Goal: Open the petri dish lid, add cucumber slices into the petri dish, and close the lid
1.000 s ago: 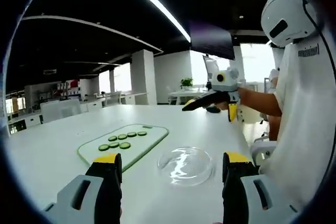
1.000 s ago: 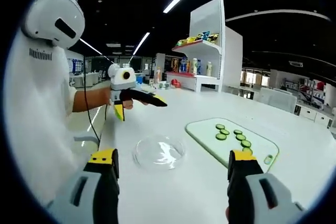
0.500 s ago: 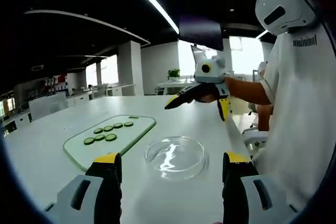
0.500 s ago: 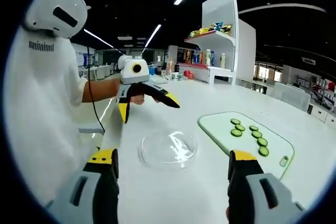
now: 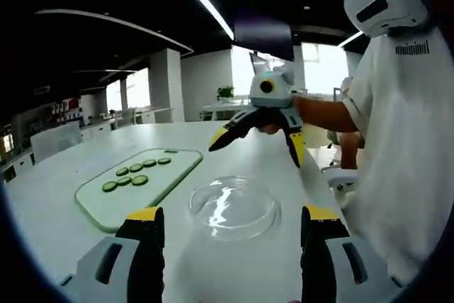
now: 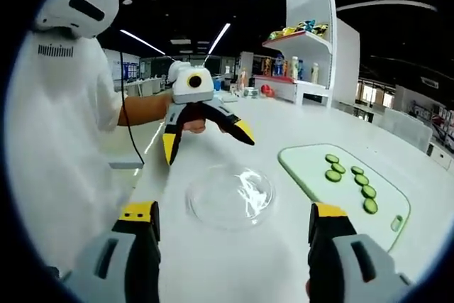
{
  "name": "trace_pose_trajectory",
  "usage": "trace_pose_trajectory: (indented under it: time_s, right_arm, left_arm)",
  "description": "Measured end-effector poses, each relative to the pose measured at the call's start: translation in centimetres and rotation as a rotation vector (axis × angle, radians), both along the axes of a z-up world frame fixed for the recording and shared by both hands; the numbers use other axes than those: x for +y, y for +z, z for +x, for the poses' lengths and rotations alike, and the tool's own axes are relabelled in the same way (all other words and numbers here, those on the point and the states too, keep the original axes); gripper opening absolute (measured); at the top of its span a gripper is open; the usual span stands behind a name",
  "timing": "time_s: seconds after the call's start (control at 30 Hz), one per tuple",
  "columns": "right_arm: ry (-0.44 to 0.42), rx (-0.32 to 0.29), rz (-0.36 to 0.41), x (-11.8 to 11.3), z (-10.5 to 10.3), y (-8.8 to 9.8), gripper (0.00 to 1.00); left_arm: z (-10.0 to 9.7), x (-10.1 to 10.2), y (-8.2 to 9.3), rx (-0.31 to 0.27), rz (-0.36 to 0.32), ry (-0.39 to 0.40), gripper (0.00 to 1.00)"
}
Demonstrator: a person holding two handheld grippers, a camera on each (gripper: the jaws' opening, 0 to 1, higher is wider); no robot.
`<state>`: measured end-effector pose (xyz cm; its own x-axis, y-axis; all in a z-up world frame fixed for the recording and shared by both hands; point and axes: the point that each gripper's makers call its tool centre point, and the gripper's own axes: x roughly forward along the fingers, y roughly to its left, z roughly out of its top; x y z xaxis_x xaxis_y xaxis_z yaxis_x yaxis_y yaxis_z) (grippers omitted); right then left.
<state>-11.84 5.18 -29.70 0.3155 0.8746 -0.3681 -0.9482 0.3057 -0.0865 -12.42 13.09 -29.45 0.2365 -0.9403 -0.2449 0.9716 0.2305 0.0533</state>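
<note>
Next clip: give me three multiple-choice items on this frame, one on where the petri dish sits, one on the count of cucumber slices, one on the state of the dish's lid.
1. Where does the petri dish stand?
A. on the cutting board
B. on the white table beside the cutting board
C. on the shelf

2. How many cucumber slices lie on the cutting board?
A. three
B. seven
C. twelve

3. What is the state of the dish's lid?
A. on the dish
B. lying on the board
C. held in a gripper

Answers: 
1 B, the dish rests on the bare table, apart from the board. 
2 B, seven green rounds show in the left gripper view. 
3 A, the clear dome sits on the dish, and both the left gripper and the right gripper are open and empty.
</note>
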Motion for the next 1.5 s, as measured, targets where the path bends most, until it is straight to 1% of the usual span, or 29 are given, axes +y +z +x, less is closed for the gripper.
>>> trace_pose_trajectory:
  time_s: [0.3, 0.43, 0.67, 0.73, 0.97, 1.23, 1.5]
  right_arm:
    - [0.047, 0.014, -0.042, 1.2, 0.0, -1.5, 0.85]
    - [0.061, 0.02, -0.045, 1.6, 0.0, -1.6, 0.85]
    - [0.081, 0.032, -0.055, 2.1, 0.2, -2.1, 0.84]
    - [0.091, 0.044, -0.079, 2.2, 0.2, -2.6, 0.83]
    - [0.106, 0.052, -0.078, 3.1, 0.4, -2.7, 0.82]
    - [0.118, 0.061, -0.086, 3.3, 0.7, -3.1, 0.81]
    - [0.133, 0.064, -0.093, 3.8, 1.0, -3.2, 0.8]
  left_arm:
    - [0.1, -0.6, -0.8, 0.013, 0.012, -0.021, 0.79]
    - [0.0, -1.1, -1.0, 0.019, 0.012, -0.044, 0.79]
    - [0.4, -1.5, -1.6, 0.024, 0.026, -0.054, 0.79]
    - [0.5, -1.5, -1.7, 0.028, 0.03, -0.054, 0.79]
    - [0.7, -1.9, -2.0, 0.039, 0.026, -0.057, 0.79]
    - [0.6, -2.6, -2.4, 0.039, 0.031, -0.078, 0.79]
    - [0.5, -3.1, -2.7, 0.041, 0.053, -0.095, 0.79]
